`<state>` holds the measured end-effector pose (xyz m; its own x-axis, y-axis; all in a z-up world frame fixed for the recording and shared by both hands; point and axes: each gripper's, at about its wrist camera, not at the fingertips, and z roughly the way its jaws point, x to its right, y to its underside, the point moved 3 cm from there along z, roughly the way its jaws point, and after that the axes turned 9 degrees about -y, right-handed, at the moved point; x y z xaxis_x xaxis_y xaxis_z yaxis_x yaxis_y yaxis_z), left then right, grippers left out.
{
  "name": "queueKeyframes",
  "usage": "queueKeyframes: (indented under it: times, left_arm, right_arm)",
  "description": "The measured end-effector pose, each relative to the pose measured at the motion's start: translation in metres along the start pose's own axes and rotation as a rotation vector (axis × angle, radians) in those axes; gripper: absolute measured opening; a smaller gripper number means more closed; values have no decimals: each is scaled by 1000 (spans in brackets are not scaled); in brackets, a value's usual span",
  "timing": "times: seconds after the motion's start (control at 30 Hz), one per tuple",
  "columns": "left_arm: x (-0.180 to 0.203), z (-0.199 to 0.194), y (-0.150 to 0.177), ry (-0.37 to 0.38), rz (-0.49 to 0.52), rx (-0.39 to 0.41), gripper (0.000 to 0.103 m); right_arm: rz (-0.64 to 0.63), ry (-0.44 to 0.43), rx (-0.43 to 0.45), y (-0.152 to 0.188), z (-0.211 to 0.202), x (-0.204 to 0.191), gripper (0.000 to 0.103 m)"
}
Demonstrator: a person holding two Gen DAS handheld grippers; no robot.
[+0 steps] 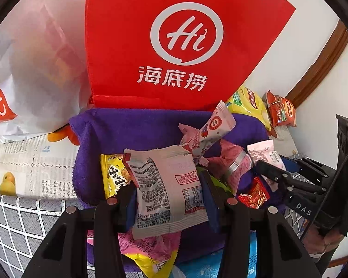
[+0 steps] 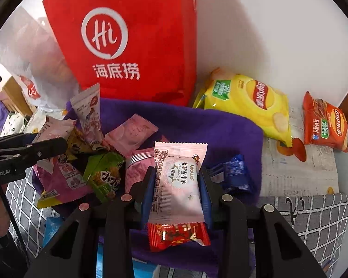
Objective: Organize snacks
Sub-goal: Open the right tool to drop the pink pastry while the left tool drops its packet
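Note:
Several small snack packets lie heaped on a purple towel (image 1: 136, 125). My left gripper (image 1: 168, 193) is shut on a pale pink packet (image 1: 167, 190), printed back side up, held above the pile. My right gripper (image 2: 177, 180) is shut on a pink wowo packet (image 2: 177, 185), above a red candy packet (image 2: 177, 234). The right gripper also shows in the left wrist view (image 1: 290, 180); the left gripper shows in the right wrist view (image 2: 34, 150). A green packet (image 2: 104, 176) and a blue packet (image 2: 232, 173) lie on the towel (image 2: 220, 127).
A red Haidilao bag (image 1: 174, 41) stands upright behind the towel against the wall. A white plastic bag (image 1: 30, 74) sits to its left. A yellow Lay's bag (image 2: 250, 102) and a red Lay's bag (image 2: 324, 122) lie at the right by the wall.

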<state>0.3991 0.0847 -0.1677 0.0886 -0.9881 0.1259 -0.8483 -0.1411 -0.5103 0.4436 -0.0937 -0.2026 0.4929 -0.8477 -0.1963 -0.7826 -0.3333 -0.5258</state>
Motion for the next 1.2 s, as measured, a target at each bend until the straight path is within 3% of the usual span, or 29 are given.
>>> queueKeyframes:
  times: [1.2]
  left_arm:
    - [6, 20, 7, 1, 8, -61, 47]
  right_arm:
    - [-6, 31, -62, 5, 23, 1, 36]
